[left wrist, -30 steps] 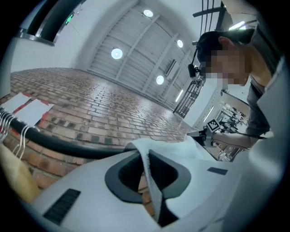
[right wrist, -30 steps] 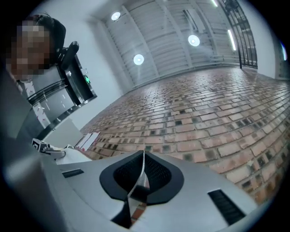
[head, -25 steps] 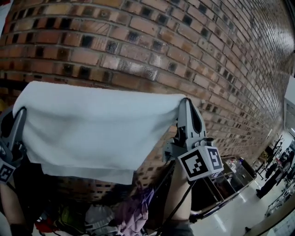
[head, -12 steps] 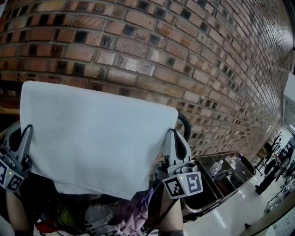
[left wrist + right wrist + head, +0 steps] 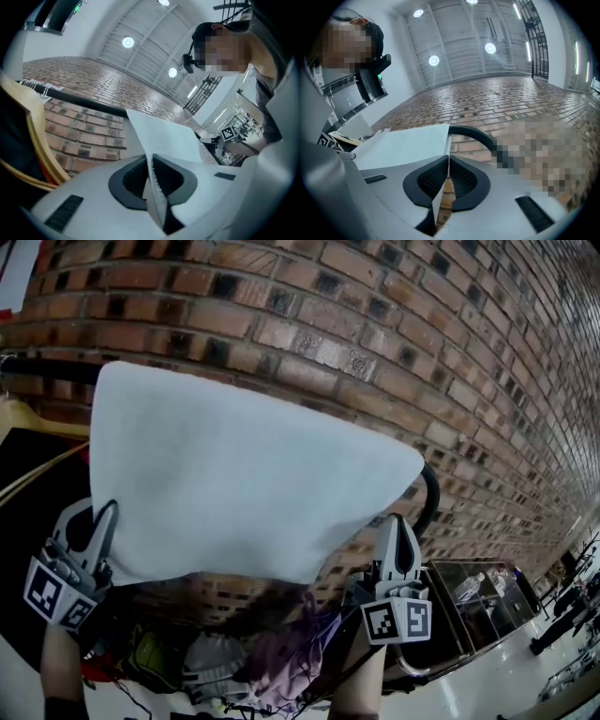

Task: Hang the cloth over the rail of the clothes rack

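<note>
A white cloth point(image 5: 244, 484) lies draped over the black rail point(image 5: 429, 495) of the clothes rack, in front of a brick wall. My left gripper point(image 5: 106, 508) is shut on the cloth's lower left corner, and its jaws have just closed a little further on it. In the left gripper view the cloth's edge point(image 5: 154, 180) runs between the pads, with the rail point(image 5: 84, 101) beyond. My right gripper point(image 5: 396, 519) is shut on the lower right corner. In the right gripper view the cloth point(image 5: 403, 143) runs up from the gripper point(image 5: 448, 159) to the curved end of the rail point(image 5: 473, 133).
A brick wall point(image 5: 375, 324) stands close behind the rack. A wooden hanger point(image 5: 28, 418) hangs at the left on the rail. A heap of clothes point(image 5: 244, 662) lies below. A glass cabinet point(image 5: 473, 596) stands low at the right, with people far off.
Both grippers have come down with the cloth's front edge. The cloth now sits lower and spreads over the rail, whose curved right end shows.
</note>
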Demonstrator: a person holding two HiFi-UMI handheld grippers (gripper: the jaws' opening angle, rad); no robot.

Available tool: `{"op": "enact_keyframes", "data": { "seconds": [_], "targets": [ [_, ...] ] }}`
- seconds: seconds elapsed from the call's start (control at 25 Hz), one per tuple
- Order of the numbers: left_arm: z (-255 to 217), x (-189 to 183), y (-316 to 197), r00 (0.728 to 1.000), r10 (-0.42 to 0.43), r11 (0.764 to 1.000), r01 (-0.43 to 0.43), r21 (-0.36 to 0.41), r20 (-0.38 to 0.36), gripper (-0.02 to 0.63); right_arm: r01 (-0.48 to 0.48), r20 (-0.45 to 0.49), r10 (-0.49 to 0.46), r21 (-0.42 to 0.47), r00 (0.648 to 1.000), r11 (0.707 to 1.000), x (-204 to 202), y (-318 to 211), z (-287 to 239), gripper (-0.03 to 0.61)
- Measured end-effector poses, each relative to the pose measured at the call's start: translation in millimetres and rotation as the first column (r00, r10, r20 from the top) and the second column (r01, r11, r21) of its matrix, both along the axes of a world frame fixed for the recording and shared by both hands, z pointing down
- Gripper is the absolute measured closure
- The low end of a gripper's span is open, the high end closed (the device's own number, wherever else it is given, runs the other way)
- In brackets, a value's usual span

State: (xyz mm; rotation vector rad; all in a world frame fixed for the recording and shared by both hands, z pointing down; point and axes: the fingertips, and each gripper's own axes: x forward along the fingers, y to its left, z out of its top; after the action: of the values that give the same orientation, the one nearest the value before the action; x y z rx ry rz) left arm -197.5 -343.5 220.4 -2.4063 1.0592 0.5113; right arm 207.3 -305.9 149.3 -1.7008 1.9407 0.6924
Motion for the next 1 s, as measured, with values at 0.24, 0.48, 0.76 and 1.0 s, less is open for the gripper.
{"op": "enact_keyframes", "data": {
  "seconds": [0.24,0.48,0.76,1.0],
  "targets": [
    [31,-6,4,0.976,-0.215,0.973,0.217,0.074,-0.035,0.531,-0.100,-0.057,0.100,0.001,0.993,0.995,-19,10,59,0.541],
    [81,-13,13,0.926,-0.370,0.927,0.373,0.033,-0.069,0.469,-0.181,-0.124,0.192,0.099,0.973,0.979,-59,48,99,0.541],
    [141,11,33,0.930,-0.361,0.931,0.356,-0.076,-0.068,0.575,-0.095,-0.142,0.103,0.061,0.984,0.994,-111,73,158,0.549],
    [190,41,55,0.952,-0.305,0.940,0.300,-0.161,-0.005,0.593,-0.016,-0.090,0.012,-0.035,0.996,0.999,-142,84,211,0.551]
  ]
}}
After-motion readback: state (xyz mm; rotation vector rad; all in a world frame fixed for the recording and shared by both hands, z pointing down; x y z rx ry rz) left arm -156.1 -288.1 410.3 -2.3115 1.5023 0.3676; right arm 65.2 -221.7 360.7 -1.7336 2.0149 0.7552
